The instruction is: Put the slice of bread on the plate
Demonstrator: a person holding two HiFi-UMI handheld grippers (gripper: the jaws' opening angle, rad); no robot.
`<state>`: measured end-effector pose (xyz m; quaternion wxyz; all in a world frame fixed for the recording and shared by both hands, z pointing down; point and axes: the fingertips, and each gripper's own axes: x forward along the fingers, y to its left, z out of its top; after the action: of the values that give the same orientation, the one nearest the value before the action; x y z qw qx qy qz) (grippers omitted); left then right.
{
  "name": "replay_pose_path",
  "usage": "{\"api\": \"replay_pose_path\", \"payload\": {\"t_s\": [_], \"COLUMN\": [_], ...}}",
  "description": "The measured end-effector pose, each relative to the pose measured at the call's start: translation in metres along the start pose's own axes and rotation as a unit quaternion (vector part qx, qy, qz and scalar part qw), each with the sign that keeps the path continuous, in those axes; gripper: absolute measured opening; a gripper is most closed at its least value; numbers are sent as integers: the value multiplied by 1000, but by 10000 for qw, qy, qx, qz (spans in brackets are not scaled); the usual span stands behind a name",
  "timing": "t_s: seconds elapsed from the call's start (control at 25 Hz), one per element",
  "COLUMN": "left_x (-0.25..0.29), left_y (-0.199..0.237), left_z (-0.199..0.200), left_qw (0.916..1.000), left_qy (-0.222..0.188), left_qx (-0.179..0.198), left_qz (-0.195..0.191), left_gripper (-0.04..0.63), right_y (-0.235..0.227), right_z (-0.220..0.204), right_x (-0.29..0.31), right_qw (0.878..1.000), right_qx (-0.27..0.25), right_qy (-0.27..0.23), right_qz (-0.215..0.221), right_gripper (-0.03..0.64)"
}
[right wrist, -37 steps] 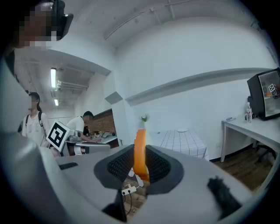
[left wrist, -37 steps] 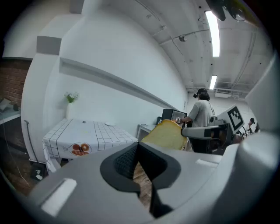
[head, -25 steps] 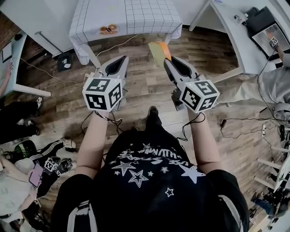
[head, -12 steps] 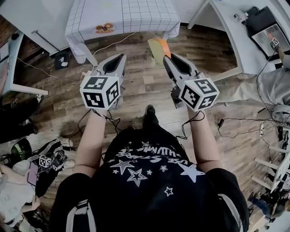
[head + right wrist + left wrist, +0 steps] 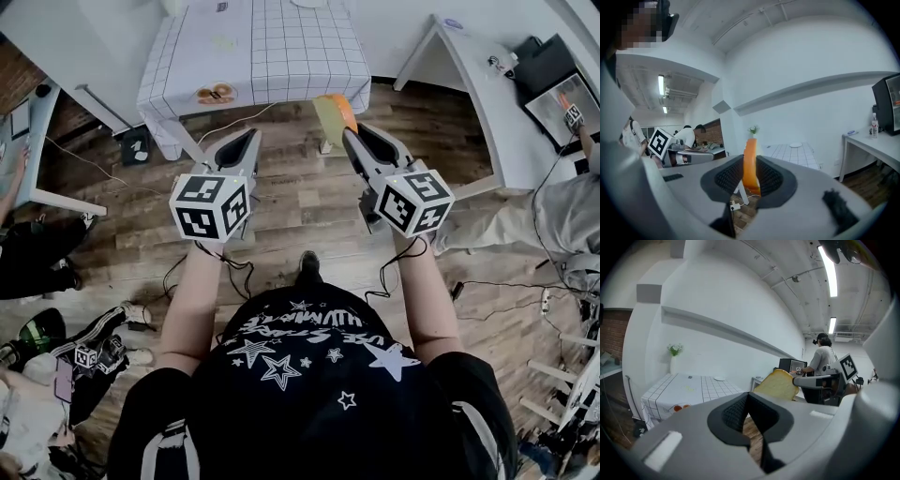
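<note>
A slice of bread [image 5: 332, 116] stands on edge between the pads of my right gripper [image 5: 349, 133], which is shut on it over the wooden floor. In the right gripper view the slice [image 5: 750, 166] shows its orange crust edge-on. From the left gripper view its pale face [image 5: 778, 385] shows, held out to the right. My left gripper [image 5: 247, 139] hangs beside it, shut, with nothing between its jaws [image 5: 747, 405]. A small white plate [image 5: 720, 378] lies far back on the checked table [image 5: 253, 47]; that plate [image 5: 796, 145] also shows in the right gripper view.
An orange print [image 5: 216, 93] marks the tablecloth's near left corner. A vase with a plant [image 5: 674, 360] stands at the table's back. A white desk [image 5: 483, 89] with a monitor [image 5: 561, 82] is at the right. Cables and seated people's legs [image 5: 37, 258] are on the floor at left.
Both grippers moved forward toward the checked table, and more of its top has come into view. The bread stays gripped in the right gripper; the left stays shut.
</note>
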<state>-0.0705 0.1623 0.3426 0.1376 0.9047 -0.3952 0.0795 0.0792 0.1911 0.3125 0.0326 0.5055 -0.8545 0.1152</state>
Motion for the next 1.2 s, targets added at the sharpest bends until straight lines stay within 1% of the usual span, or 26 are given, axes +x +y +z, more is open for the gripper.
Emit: {"api": "replay_pose_path", "payload": {"t_s": [0.08,0.2,0.36,0.52,0.68,0.8,1.0,1.12,1.2], "left_x": [10,24,43,60,72,74,76,73,75], "left_y": [-3,1,4,1,-5,-7,-7,-10,-11], "left_z": [7,13,17,18,22,18,9,-15,-29], "left_qw": [10000,9998,9996,9992,9989,9985,9978,9978,9980], "left_qy": [-16,6,76,127,73,126,79,-46,-133], "left_qx": [78,140,128,83,75,99,105,269,360], "left_qz": [16,137,259,359,464,522,654,608,495], "left_gripper": [8,8,8,8,8,8,8,8,8], "right_y": [-17,-38,-60,-83,-108,-118,-124,-115,-109], "right_z": [7,15,15,14,19,19,5,-28,-47], "right_x": [3,12,21,25,29,30,28,18,13], "right_qw": [10000,9999,9996,9993,9992,9991,9990,9993,9994], "right_qx": [19,67,162,145,142,174,188,55,7], "right_qy": [-47,-140,-144,-81,-59,-72,-65,-149,-233], "right_qz": [-11,52,196,343,374,388,397,351,273], "right_gripper": [89,89,89,89,89,89,89,89,89]}}
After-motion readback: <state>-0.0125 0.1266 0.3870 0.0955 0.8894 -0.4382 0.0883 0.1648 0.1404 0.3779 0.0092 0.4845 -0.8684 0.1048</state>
